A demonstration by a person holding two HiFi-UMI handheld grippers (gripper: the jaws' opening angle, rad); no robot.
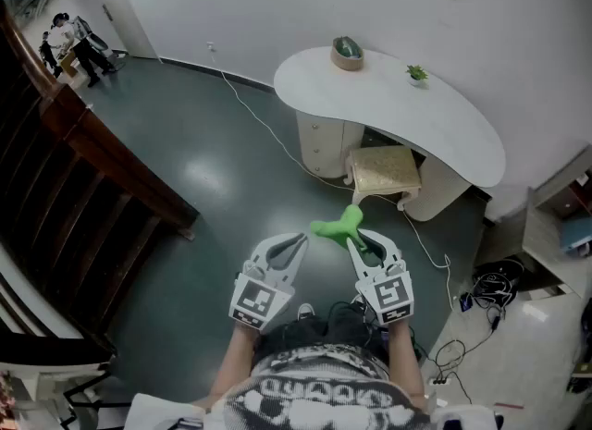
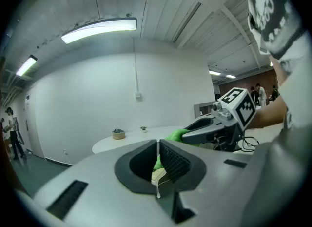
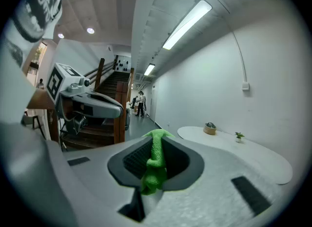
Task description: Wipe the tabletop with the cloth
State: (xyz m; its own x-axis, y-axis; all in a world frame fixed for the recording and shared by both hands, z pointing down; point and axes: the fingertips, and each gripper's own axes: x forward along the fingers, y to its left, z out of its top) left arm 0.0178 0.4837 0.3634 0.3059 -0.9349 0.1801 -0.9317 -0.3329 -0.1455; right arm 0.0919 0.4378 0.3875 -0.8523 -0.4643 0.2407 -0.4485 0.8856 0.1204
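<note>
Two right gripper (image 3: 154,142) jaws closed on cloth (image 3: 156,172).

A bowl (image 1: 348,53) and plant (image 1: 417,73) sit on the table (image 1: 444,128), a stool (image 1: 384,171) before it, stairs (image 1: 92,188) far left.

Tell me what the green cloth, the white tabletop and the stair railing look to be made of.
The green cloth looks like a soft knit or microfibre: its surface is fuzzy and ribbed, and it bunches limply. The white tabletop is probably laminate or painted board, smooth and fairly matte, with no grain showing. The stair railing is dark brown, likely stained wood with a slight sheen.
</note>
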